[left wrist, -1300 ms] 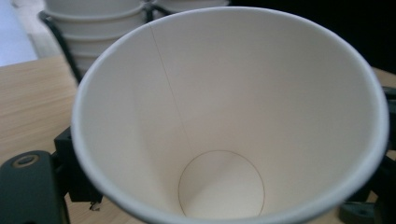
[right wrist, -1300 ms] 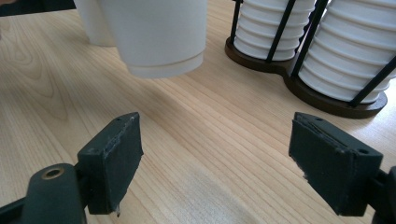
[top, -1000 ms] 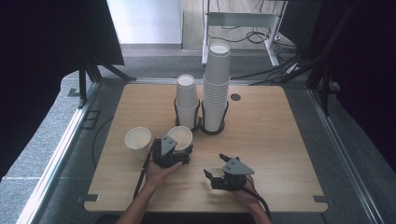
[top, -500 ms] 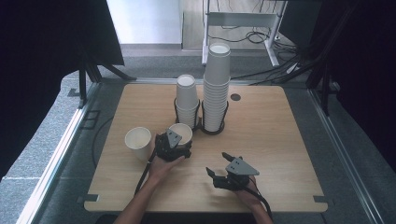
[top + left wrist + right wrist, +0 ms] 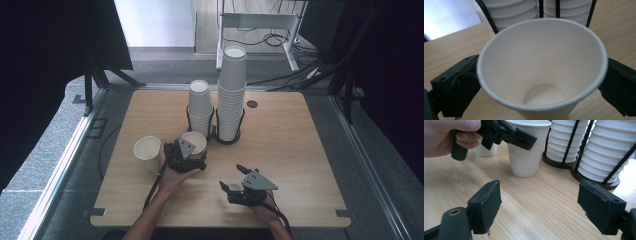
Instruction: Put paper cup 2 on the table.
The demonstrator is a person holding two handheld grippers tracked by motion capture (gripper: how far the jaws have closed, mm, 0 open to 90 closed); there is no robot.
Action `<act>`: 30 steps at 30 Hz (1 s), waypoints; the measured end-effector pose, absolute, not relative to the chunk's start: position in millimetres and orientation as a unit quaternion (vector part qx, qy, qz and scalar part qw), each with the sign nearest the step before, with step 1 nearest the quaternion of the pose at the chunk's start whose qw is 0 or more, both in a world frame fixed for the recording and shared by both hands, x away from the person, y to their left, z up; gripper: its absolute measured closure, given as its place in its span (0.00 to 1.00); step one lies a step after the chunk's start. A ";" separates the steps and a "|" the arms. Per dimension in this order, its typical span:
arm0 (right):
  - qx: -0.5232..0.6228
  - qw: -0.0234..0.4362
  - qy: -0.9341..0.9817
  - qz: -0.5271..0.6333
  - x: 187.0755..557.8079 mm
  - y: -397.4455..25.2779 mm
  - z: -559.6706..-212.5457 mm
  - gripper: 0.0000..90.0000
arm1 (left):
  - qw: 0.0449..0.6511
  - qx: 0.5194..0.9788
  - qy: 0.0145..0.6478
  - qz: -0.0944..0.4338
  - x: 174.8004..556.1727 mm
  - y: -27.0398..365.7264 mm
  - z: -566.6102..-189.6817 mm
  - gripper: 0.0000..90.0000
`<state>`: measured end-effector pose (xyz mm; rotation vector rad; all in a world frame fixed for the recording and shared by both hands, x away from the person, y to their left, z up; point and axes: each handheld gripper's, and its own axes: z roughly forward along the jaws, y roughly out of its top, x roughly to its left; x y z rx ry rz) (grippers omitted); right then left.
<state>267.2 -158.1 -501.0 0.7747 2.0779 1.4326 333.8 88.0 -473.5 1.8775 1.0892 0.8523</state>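
Paper cup (image 5: 194, 142) sits upright on the desk (image 5: 300, 150), its mouth up and its long axis vertical, between the jaws of the left gripper (image 5: 186, 156). In the left gripper view the cup (image 5: 541, 70) has a black jaw at each side of its rim, touching or nearly so; whether they press the wall I cannot tell, though the grip looks closed on it. The left hand (image 5: 172, 175) comes in from the near edge with the forearm angled up to the right. Just beyond the cup stand two wire racks of stacked cups, the shorter stack (image 5: 200, 107) directly behind and the taller stack (image 5: 232, 95) to its right. A second loose cup (image 5: 147, 152) stands just left of the left gripper. The right gripper (image 5: 235, 177) rests near the front edge, right of the held cup and apart from it, jaws spread wide and empty; its view faces the cup (image 5: 526, 152) and the racks. The left hand is plainly the nearer one.
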 end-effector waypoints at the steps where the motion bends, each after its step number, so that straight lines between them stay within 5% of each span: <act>1: 0.282 0.248 0.762 0.528 266.5 -157.8 -500.0 0.21 | 0.394 0.739 0.430 0.337 331.9 89.0 -471.3 0.00; 23: 0.279 0.253 0.760 0.529 271.5 -162.0 -496.5 0.21 | 0.423 0.732 0.424 0.325 284.6 113.0 -441.5 0.00; 30: 0.294 0.264 0.754 0.524 273.6 -174.4 -492.9 0.21 | 0.449 0.758 0.393 0.263 268.0 117.2 -452.6 0.02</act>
